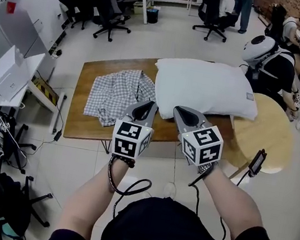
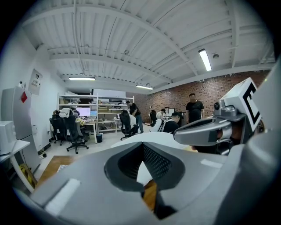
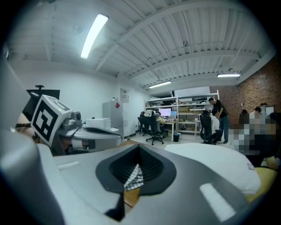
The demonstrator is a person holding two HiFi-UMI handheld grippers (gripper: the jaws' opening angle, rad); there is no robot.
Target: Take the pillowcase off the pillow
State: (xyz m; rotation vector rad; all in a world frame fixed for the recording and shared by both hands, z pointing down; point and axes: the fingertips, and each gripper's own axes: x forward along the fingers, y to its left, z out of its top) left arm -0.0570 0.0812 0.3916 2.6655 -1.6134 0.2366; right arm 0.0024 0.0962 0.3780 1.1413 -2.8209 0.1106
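The checkered pillowcase [image 1: 117, 94] lies crumpled on the left part of the wooden table [image 1: 81, 125], apart from the pillow. The bare white pillow [image 1: 206, 89] rests on the table's right part. My left gripper [image 1: 151, 106] and right gripper [image 1: 177, 111] hover side by side over the near table edge, pointing toward the pillow's front. Both are shut with nothing between the jaws. In the left gripper view the shut jaws [image 2: 141, 146] face the pillow [image 2: 153, 136], with the right gripper [image 2: 206, 131] beside them. The right gripper view shows its shut jaws [image 3: 138, 148], the pillowcase [image 3: 134, 178] and the pillow [image 3: 215, 165].
A round wooden table [image 1: 270, 134] adjoins the right end, with a phone on a stand [image 1: 257, 161] in front of it. A white cabinet [image 1: 9, 79] stands at the left. People sit on office chairs [image 1: 108, 10] at desks behind.
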